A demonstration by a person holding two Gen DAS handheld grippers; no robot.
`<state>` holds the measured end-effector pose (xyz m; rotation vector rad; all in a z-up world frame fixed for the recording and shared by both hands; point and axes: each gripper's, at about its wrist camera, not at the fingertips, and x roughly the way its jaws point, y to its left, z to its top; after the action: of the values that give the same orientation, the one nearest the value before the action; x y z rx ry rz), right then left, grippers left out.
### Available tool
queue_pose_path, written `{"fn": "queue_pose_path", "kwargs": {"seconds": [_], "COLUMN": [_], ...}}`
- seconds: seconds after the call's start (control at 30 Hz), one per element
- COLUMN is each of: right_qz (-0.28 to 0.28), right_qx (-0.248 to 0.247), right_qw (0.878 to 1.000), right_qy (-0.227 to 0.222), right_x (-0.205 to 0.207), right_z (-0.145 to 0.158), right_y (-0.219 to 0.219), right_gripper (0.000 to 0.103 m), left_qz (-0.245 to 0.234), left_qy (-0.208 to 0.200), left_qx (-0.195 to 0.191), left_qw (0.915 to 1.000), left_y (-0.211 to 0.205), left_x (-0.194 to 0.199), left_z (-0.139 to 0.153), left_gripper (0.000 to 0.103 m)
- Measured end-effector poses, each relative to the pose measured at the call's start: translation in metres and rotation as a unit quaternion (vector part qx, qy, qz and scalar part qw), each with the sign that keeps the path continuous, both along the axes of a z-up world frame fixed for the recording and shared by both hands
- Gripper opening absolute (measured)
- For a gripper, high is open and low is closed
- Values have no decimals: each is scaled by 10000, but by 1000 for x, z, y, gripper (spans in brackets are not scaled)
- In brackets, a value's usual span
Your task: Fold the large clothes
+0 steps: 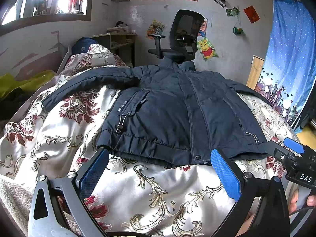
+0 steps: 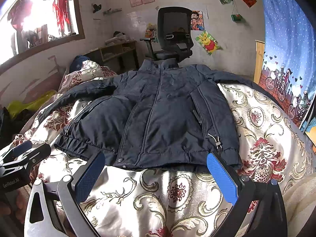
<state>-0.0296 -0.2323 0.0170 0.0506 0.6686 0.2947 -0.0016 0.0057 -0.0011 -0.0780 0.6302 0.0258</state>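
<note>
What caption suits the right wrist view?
Open right hand-held gripper poised before a navy jacket spread flat on a floral bedspread.

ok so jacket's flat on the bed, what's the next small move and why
Probably ease the left tongs forward to the hem's near corner and close on it. The jacket lies spread front up, sleeves out, unfolded, and both the left and the right tongs are open and empty just short of the hem.

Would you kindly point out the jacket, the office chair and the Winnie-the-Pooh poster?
jacket (image 1: 167,118): left wrist view, front panel beside the zipper.
office chair (image 2: 174,22): right wrist view, mesh backrest.
Winnie-the-Pooh poster (image 1: 207,48): left wrist view, the bear's body.
</note>
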Motion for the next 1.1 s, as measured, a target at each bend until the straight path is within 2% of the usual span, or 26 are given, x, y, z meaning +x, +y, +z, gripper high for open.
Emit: {"fn": "queue_pose_path", "kwargs": {"seconds": [1.1], "right_qz": [-3], "right_qx": [2], "right_qw": [10000], "right_qy": [31], "right_x": [2], "right_z": [-3], "right_y": [0], "right_gripper": [103], "left_qz": [23], "left_qy": [31], "left_qx": [24], "left_qw": [10000], "left_y": [-6], "left_x": [2], "left_z": [1], "left_gripper": [101]}}
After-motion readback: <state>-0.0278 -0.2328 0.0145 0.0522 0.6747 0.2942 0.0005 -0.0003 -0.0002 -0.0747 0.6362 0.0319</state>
